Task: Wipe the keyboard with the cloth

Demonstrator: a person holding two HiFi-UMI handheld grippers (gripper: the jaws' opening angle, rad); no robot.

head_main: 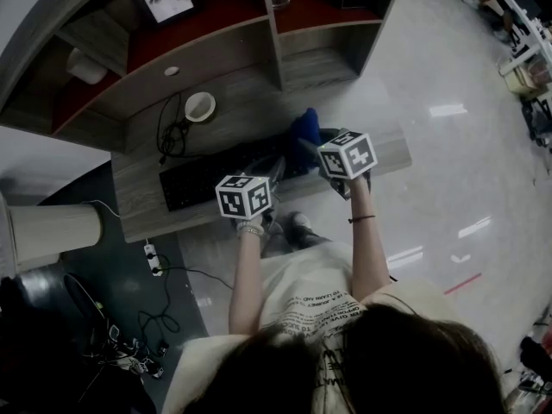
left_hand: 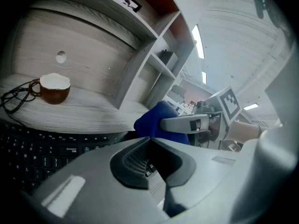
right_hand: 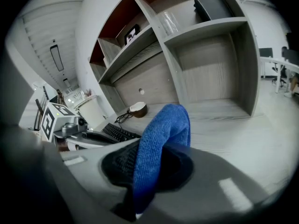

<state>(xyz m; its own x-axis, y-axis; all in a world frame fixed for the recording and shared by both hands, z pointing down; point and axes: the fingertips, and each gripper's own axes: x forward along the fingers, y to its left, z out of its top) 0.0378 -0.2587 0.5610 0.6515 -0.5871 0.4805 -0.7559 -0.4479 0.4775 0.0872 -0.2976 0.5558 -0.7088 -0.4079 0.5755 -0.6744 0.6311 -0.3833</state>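
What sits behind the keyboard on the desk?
Behind the keyboard stand a brown mug and a coil of black cable. Its right end is covered by the left tool and the blue cloth held in the right tool.

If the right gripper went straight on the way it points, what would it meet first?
Probably bare desk top, its held blue cloth touching first, right of the cup; the keyboard lies further left.

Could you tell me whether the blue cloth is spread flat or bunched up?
Bunched up: the right gripper pinches the cloth between its jaws, and it rises above them in a folded hump.
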